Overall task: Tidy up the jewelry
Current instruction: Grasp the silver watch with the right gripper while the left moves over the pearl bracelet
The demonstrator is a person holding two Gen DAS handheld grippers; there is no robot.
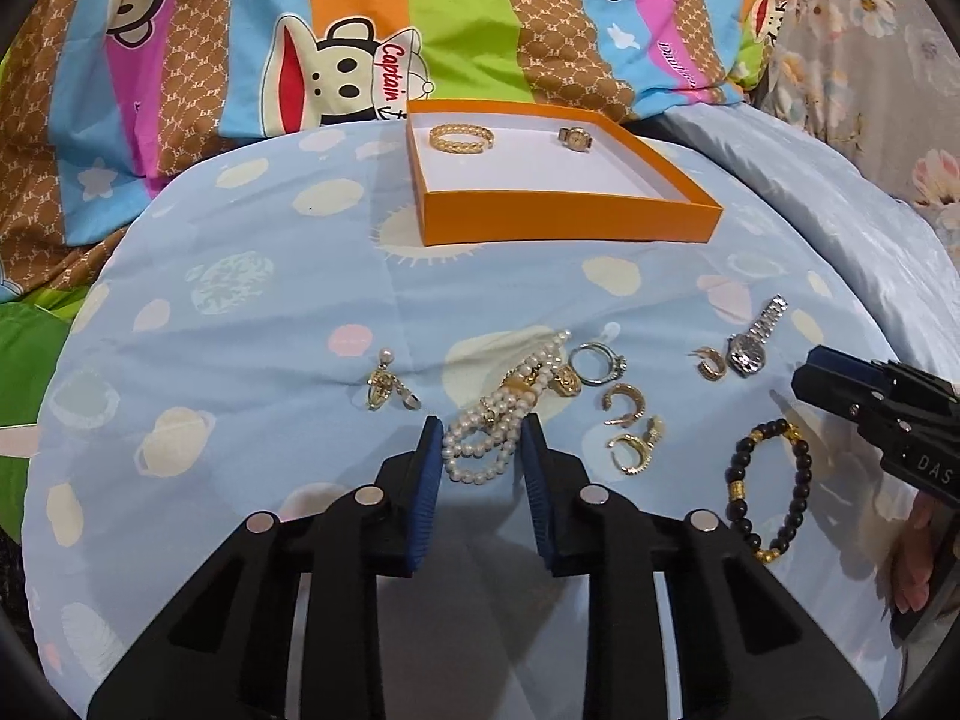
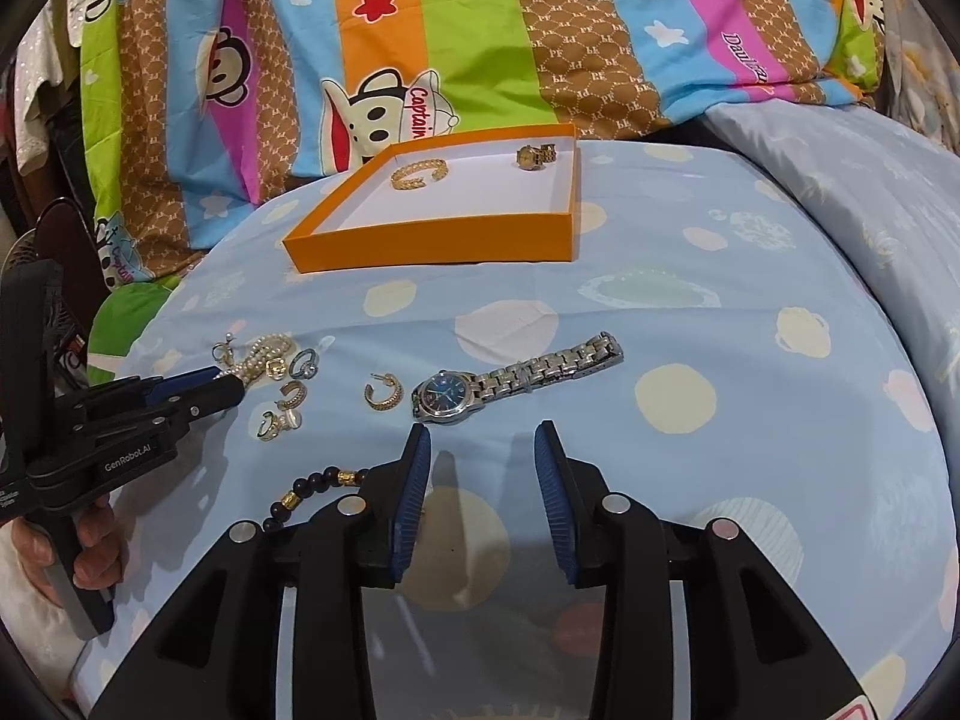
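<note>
Two pieces, a gold bangle [image 1: 461, 138] and a small gold watch [image 1: 575, 138], are lying in the orange tray [image 1: 570, 217]. Everything else is waiting on the bed. The left gripper [image 1: 482, 441] is closing its jaws around the pearl bracelet [image 1: 480, 450]; the right gripper [image 2: 482, 462] is hanging open and empty just short of the silver watch [image 2: 447, 399].

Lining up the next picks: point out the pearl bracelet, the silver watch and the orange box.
pearl bracelet [image 1: 474, 461], left wrist view, on its near loop of pearls.
silver watch [image 2: 447, 397], right wrist view, on its blue dial.
orange box [image 1: 570, 221], left wrist view, on its near wall.
</note>
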